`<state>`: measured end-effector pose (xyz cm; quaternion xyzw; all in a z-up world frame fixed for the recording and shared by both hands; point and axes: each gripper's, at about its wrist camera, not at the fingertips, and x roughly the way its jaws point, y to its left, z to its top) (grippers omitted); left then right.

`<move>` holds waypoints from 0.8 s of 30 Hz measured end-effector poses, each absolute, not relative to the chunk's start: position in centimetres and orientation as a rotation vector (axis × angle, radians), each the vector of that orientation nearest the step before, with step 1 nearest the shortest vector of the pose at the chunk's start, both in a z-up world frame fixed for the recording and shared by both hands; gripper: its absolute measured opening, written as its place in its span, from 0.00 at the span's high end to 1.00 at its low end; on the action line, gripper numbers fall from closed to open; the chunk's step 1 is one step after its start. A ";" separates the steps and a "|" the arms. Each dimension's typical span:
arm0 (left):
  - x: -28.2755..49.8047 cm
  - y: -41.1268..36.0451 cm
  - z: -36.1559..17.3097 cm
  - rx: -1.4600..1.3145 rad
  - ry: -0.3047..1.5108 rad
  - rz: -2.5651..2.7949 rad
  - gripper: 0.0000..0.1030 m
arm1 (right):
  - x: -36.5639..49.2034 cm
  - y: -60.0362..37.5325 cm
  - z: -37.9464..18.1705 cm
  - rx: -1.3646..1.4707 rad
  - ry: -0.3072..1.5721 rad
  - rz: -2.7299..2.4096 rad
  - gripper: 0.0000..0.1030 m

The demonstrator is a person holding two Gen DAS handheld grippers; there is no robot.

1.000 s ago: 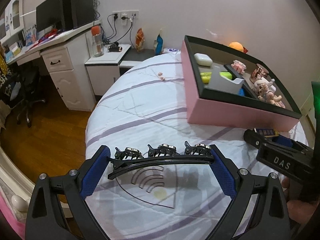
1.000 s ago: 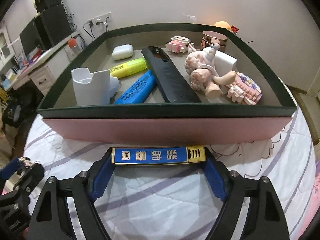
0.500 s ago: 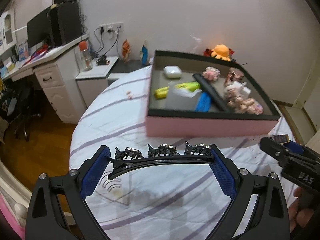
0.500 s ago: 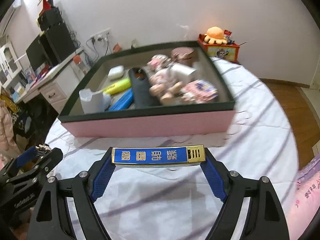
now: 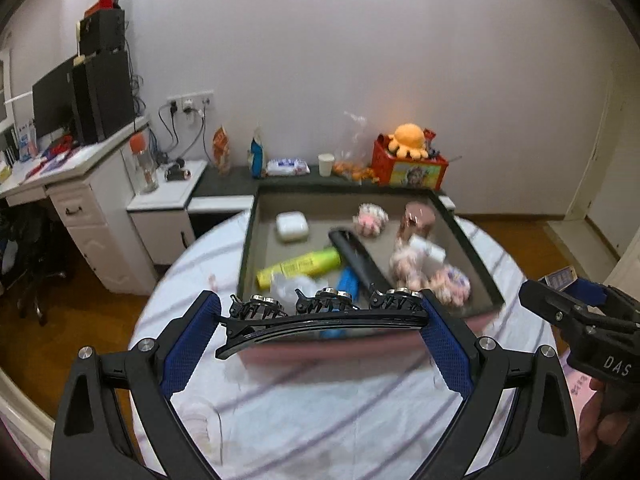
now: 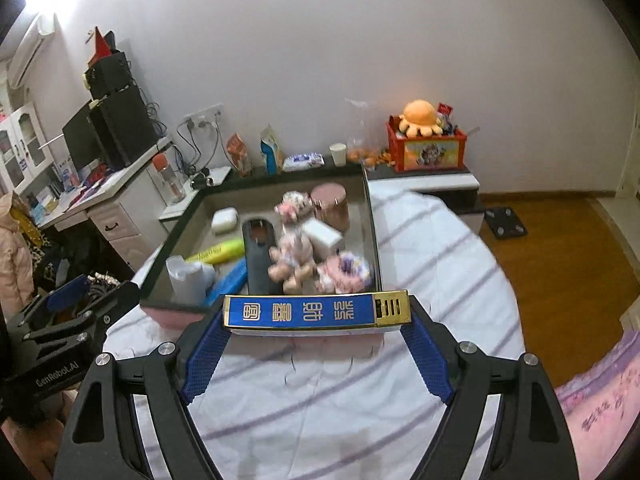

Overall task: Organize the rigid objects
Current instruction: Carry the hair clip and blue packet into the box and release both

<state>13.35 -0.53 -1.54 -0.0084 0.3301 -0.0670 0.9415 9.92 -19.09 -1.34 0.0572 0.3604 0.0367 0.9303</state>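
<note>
My left gripper (image 5: 320,320) is shut on a black hair clip (image 5: 324,318) with three jewelled studs, held crosswise above the bed. My right gripper (image 6: 316,314) is shut on a blue and gold lighter (image 6: 316,311), also crosswise. Both hang in front of the near wall of a pink box (image 5: 476,264) with a dark rim, which also shows in the right wrist view (image 6: 372,236). In the box lie a white earbud case (image 5: 291,226), a yellow highlighter (image 5: 298,266), a black remote (image 5: 358,258), a pink doll (image 6: 294,254) and other small things.
The box sits on a round bed with a white, purple-striped sheet (image 5: 340,408). Behind it are a low dark shelf with snacks and a red toy box (image 5: 410,166), a white desk (image 5: 80,184) to the left, and wooden floor (image 6: 560,248) to the right.
Both grippers have risen and drawn back from the box, so I look down into it from higher. Each still holds its object.
</note>
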 end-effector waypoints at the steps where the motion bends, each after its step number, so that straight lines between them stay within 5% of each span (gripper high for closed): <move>1: 14.0 -0.5 -1.1 -0.020 0.667 -0.137 0.06 | 10.7 -18.9 -0.9 0.107 0.734 0.083 0.19; 11: 23.9 -1.6 -2.2 0.008 0.735 -0.160 0.05 | 19.9 -18.2 0.2 0.085 0.757 0.110 0.19; 24: 30.2 -3.3 -7.2 0.036 0.852 -0.165 0.05 | 28.3 -18.4 -5.7 0.116 0.904 0.103 0.19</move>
